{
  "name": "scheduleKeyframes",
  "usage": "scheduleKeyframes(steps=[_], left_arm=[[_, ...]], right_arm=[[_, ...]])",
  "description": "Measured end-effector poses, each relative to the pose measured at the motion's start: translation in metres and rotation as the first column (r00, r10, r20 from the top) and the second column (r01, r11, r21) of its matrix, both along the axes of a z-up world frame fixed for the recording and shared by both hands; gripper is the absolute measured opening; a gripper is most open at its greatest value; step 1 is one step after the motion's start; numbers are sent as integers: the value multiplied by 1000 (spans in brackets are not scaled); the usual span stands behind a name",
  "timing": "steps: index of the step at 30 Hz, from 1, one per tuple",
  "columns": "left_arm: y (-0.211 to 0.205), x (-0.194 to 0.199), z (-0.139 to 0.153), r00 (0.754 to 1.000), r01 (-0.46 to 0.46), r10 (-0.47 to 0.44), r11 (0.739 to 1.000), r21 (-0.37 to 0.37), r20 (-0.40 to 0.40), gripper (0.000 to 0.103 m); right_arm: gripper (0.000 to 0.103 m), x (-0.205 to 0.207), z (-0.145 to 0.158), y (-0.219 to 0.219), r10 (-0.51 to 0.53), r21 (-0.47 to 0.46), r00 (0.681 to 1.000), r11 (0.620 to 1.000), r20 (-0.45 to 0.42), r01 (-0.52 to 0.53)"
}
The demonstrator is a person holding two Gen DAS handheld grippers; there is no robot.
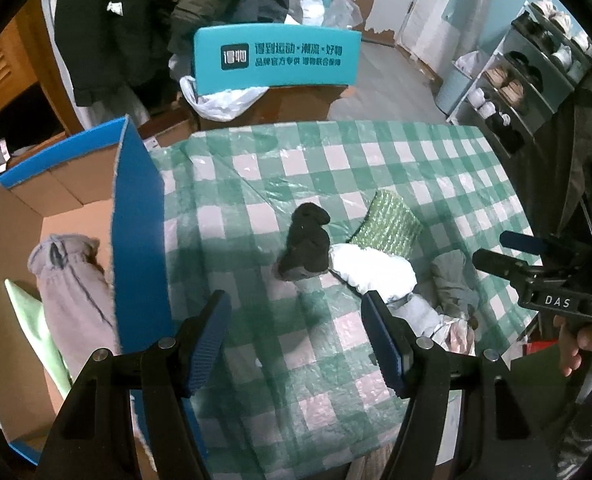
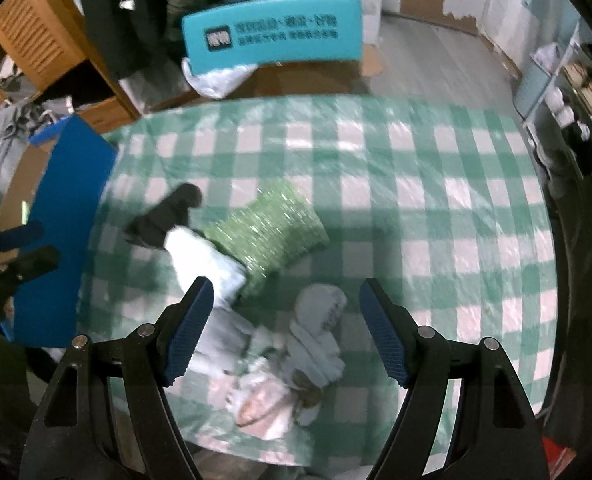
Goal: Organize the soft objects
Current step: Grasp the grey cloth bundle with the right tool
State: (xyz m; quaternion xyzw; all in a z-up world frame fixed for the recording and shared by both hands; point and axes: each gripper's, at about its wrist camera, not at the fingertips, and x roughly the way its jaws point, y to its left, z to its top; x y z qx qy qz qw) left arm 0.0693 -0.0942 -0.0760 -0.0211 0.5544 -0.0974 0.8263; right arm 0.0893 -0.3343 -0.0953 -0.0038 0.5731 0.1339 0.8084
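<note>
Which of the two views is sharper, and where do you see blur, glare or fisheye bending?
Left wrist view: sharp; box lettering readable, the black sock crisp, table edges bowed by the fisheye. Right wrist view: motion-blurred, the same lettering smeared, pale clothes soft; glare streaks on the plastic-covered checked tablecloth.

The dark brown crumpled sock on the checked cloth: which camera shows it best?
The left wrist view: the dark brown crumpled sock lies sharp and central there. The right wrist view shows it blurred, off to the left.
</note>
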Motion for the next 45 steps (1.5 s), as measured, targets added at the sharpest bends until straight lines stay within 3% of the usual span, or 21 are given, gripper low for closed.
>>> scheduleKeyframes(steps=[15,29,30,33,45], left_arm=[[-13,2,-35,997,18,-18,1000,-7,-71,69],[-12,6,-48,995,7,-9,1000,-25,-95,69],[-12,7,-49,995,7,-9,1000,-27,-97,69],[-14,9,-52,995,9,-10,1000,-17,-99,69],[-16,35,-59,995,-20,17,999,-33,-95,69]], right_arm=[[76,-10,-56,-8,-22,-39,988,999,-155,16],[75,-14,-79,6,-7,-108,982,994,-188,-13],[74,-14,-80,8,2,-112,982,993,-191,-24],[54,-14,-85,14,16,-127,981,991,-195,-41],[46,-4,-82,13,39,-93,990,994,-137,-52]])
